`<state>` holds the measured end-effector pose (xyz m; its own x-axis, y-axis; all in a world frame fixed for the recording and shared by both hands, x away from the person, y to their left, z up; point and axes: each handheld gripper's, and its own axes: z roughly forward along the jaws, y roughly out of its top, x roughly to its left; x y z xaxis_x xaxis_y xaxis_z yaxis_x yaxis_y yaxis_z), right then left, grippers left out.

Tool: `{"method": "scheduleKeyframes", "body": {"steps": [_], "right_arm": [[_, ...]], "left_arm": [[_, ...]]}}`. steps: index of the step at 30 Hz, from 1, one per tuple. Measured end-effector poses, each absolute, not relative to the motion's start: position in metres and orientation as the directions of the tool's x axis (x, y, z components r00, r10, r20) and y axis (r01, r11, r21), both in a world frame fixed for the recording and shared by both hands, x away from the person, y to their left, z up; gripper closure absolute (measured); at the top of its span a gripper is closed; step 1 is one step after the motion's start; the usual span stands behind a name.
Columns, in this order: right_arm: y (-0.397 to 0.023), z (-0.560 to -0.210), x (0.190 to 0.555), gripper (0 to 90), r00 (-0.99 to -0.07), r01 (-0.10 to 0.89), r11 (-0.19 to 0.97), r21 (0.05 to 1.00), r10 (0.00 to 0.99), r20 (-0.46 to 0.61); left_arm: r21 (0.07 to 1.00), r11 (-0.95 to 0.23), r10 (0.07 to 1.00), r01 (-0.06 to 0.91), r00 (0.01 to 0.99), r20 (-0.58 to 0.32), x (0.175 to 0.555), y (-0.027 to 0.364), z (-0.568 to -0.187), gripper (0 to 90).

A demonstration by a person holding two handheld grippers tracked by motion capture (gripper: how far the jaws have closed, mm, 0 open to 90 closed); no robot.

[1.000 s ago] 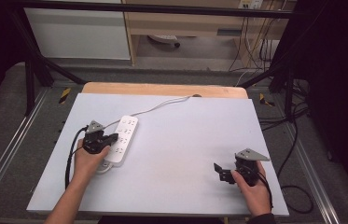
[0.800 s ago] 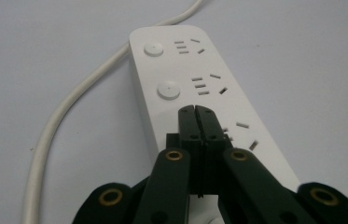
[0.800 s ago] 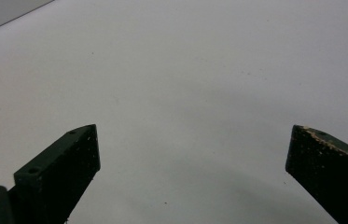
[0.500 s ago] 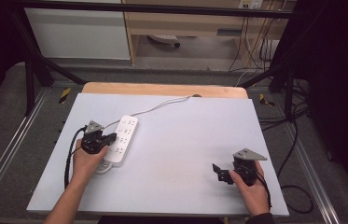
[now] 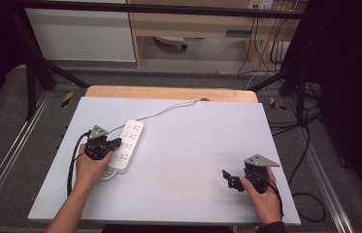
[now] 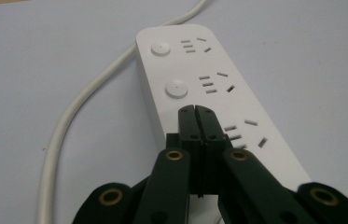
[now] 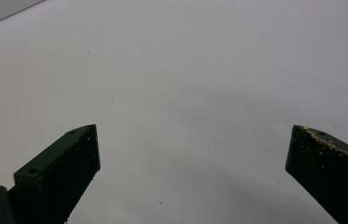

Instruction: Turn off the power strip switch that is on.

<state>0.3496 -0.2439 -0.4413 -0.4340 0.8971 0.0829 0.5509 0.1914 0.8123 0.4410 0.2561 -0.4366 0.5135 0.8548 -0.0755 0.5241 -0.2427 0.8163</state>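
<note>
A white power strip (image 5: 127, 144) lies on the left half of the pale table (image 5: 183, 145), its white cord (image 5: 166, 111) running off to the far edge. My left gripper (image 5: 116, 142) rests over the strip with its jaws shut and nothing between them. In the left gripper view the closed tips (image 6: 195, 110) sit above the strip (image 6: 209, 93), just below its second round button (image 6: 177, 88). My right gripper (image 5: 228, 177) is near the front right of the table, jaws wide open over bare surface. In the right gripper view the gripper (image 7: 195, 135) holds nothing.
A wooden strip (image 5: 169, 92) edges the table's far side. Metal rails (image 5: 4, 165) run along both sides, with cables (image 5: 304, 145) on the floor at right. A cabinet (image 5: 81, 29) stands beyond the table.
</note>
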Motion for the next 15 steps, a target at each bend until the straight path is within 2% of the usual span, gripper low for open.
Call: {"method": "scheduleKeyframes", "body": {"steps": [15], "right_arm": [[-0.2439,-0.4404,0.3486,3.7,-0.438,0.546,0.201,0.813,0.896,0.073]], "left_arm": [[0.808,-0.260,0.856,0.528,0.514,-0.060,0.4420,0.2547,-0.4350,90.0]]}}
